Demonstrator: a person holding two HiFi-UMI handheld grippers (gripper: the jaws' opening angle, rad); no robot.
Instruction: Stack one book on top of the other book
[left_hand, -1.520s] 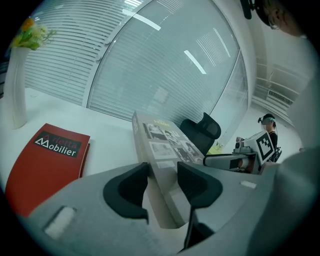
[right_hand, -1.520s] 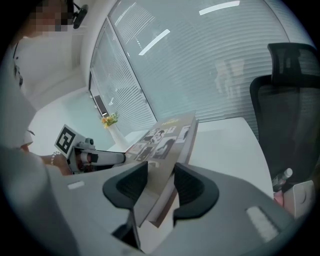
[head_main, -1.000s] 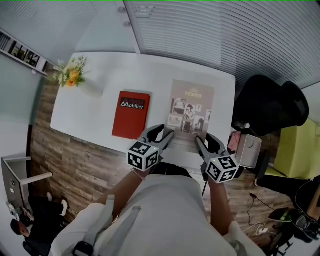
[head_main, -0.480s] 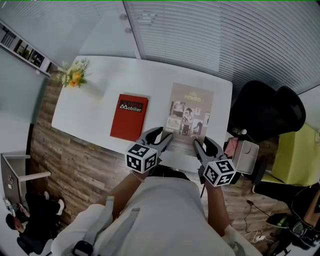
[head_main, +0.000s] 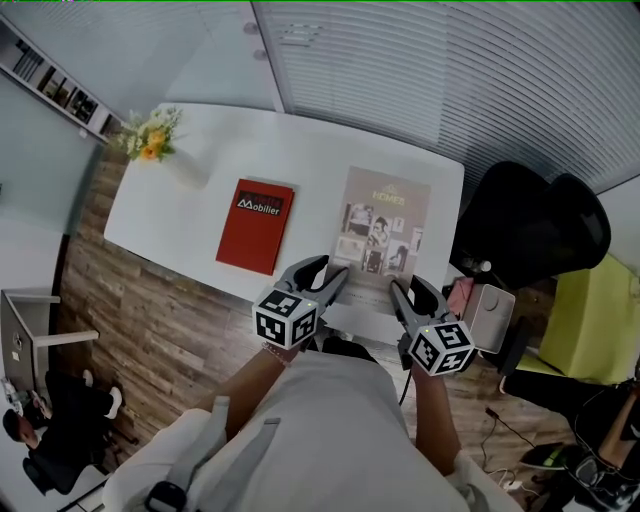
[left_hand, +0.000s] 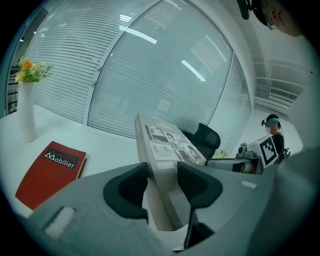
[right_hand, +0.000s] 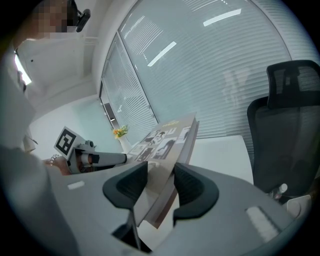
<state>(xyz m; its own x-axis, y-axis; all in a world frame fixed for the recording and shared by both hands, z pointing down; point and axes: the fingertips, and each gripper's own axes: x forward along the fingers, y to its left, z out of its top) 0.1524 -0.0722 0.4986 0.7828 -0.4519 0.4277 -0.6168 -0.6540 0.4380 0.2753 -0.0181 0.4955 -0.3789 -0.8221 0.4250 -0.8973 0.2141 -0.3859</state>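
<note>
Both claws are on the grey book (head_main: 385, 215), one at each near corner.
- Left claw (left_hand: 162, 172): set wide but closed against both faces of the book, which stands between its jaws.
- Right claw (right_hand: 160, 175): the same, pinching the near edge.

The near edge reads as tipped up in the gripper views. I cannot tell whether the far end is clear of the surface (head_main: 300, 150). The red book (head_main: 255, 225) lies flat to the left, cover up, apart from the grey one.

Risks, as I judge them:
- The grip is on the near edge only, so the far end may sag or drag. That could shove the red book askew when I carry across.
- Uneven pull between the claws could twist or bend the cover.
- So shallow a pinch could slip.
- The vase (head_main: 185, 172) stands at the far corner beyond the red book, and a wide swing could clip it.
</note>
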